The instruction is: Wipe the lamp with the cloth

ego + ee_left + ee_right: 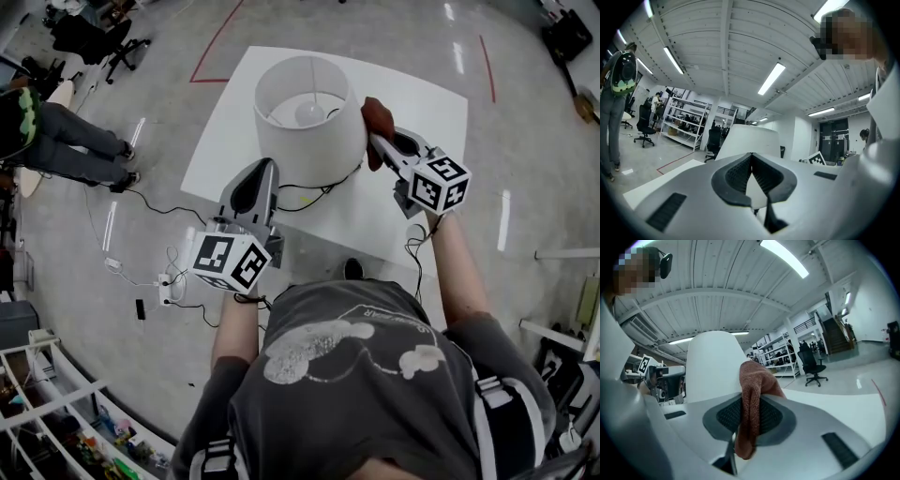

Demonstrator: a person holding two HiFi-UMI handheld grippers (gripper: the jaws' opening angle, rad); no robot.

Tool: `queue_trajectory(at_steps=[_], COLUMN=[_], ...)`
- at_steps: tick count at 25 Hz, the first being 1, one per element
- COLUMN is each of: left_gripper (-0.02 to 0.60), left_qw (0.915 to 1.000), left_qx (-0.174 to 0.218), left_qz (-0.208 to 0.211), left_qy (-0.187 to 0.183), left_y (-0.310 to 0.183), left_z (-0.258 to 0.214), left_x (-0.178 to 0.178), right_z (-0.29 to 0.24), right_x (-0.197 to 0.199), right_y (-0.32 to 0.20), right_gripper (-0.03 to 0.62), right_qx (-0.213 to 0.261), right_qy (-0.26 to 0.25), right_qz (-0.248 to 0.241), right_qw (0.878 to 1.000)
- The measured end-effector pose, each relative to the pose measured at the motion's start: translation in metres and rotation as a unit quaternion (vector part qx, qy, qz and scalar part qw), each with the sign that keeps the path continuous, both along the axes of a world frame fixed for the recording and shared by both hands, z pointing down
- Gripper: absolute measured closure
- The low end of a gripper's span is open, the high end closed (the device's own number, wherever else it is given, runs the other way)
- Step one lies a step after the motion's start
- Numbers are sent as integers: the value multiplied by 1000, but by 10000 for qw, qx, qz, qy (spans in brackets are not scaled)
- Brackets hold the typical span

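The right gripper (749, 401) is clenched on the cloth (751, 380), a rust-red fold that bunches above its jaws and hangs below them. In the head view the cloth sits just beside the lamp (309, 141) shade, at its 3 o'clock. The left gripper (751, 157), jaws pressed together on nothing, is at the lamp's 7 o'clock. The lamp stands on a white table (427, 112).
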State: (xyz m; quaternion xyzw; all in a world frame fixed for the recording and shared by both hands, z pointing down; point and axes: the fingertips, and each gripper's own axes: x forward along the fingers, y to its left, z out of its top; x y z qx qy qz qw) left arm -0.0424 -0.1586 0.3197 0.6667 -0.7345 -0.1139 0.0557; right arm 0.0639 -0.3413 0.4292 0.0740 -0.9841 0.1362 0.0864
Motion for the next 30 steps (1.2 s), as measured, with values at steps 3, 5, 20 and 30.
queue_trajectory(at_steps=[3,5,20,30], left_gripper=[574,574,574,574], left_qw=[9999,9998,9964,9949], left_qx=[-30,-12,108,-8], left_qz=[111,172,810,905], left_qy=[53,116,236,437], left_y=[9,15,42,64], left_z=[3,5,9,28], left_x=[-7,-16,-3,-17], right_z=[1,-12,-106,-13], right_x=[11,15,-3,6], right_y=[7,15,91,104], right_gripper=[537,536,536,536], right_qx=[-88,-64,950,155], right_qy=[33,-74,-565,146], right_qz=[336,520,592,1216], right_qw=[9994,9986,9921,9923])
